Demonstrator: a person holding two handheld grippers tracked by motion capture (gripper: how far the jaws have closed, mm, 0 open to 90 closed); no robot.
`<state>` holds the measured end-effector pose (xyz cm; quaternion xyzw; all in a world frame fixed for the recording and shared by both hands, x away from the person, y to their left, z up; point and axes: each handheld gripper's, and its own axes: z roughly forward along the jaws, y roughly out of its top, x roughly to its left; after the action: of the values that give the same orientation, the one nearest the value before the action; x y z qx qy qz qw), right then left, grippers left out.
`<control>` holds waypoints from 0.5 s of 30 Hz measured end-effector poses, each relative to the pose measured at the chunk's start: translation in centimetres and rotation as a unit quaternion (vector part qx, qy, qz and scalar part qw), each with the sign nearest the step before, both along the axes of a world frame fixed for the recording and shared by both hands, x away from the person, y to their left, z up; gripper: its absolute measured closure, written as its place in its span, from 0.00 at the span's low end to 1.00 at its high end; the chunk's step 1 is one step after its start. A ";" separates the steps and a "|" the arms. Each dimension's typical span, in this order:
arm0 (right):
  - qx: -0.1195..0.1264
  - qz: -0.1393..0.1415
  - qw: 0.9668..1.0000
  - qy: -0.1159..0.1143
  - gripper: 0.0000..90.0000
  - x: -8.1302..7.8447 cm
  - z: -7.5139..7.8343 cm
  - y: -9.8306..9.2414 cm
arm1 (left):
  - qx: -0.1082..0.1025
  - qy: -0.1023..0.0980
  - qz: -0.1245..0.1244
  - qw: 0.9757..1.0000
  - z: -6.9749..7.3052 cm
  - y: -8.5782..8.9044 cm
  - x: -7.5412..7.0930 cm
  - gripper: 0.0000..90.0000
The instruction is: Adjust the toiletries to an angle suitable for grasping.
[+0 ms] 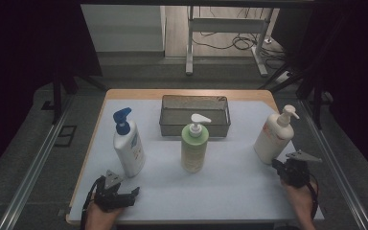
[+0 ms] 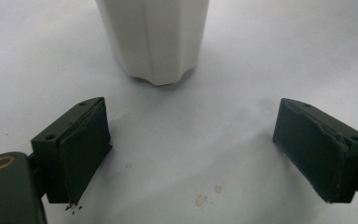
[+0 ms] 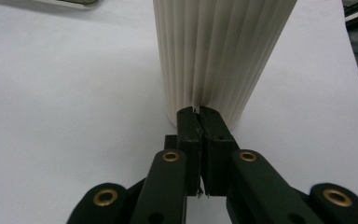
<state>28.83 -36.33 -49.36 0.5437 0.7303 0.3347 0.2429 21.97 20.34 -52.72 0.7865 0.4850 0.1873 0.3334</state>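
White sheet: a pale mat covers the wooden counter (image 1: pixel 187 94), and everything stands on it.
Left gripper (image 1: pixel 135 191): low at the near left corner in the high view, held in the person's left hand (image 1: pixel 100 216); its jaws stand wide apart with nothing between them.
Blue-pump bottle (image 1: pixel 129 149): white body, blue pump head, upright just beyond the left gripper; in the left gripper view its white base (image 2: pixel 154 39) stands ahead of the open jaws, apart from both pads.
Green bottle (image 1: pixel 194 146): pale green, white pump, upright near the middle of the counter, well apart from both grippers.
Mesh basket (image 1: pixel 195 128): dark wire tray behind the green bottle, toward the far edge.
Cream bottle (image 1: pixel 273 139): ribbed off-white body, white pump, upright at the right side, leaning slightly in the high view.
Right gripper (image 1: pixel 274 163): held in the person's right hand (image 1: pixel 301 201) at the near right; its jaws are closed together, gripping nothing.
Contact: in the right gripper view the closed tips (image 3: pixel 198 111) sit right at the foot of the ribbed cream bottle (image 3: pixel 219 51); whether they touch it I cannot tell.
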 end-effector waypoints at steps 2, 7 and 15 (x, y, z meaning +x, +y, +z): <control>0.004 0.001 1.000 0.002 0.94 0.0 -0.1 0.0 | 0.000 0.000 0.000 1.000 0.0 0.0 0.0 0.12; 0.008 0.011 1.000 -0.001 0.88 -0.3 0.2 0.0 | 0.000 0.000 0.000 1.000 0.0 0.0 0.0 0.12; 0.009 0.021 1.000 -0.003 0.73 -1.1 0.8 0.0 | 0.000 0.000 0.000 1.000 0.0 0.0 0.0 0.12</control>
<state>27.74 -36.34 -48.54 0.5296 0.7378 0.3476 0.2329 21.98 20.33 -52.72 0.7864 0.4855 0.1870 0.3332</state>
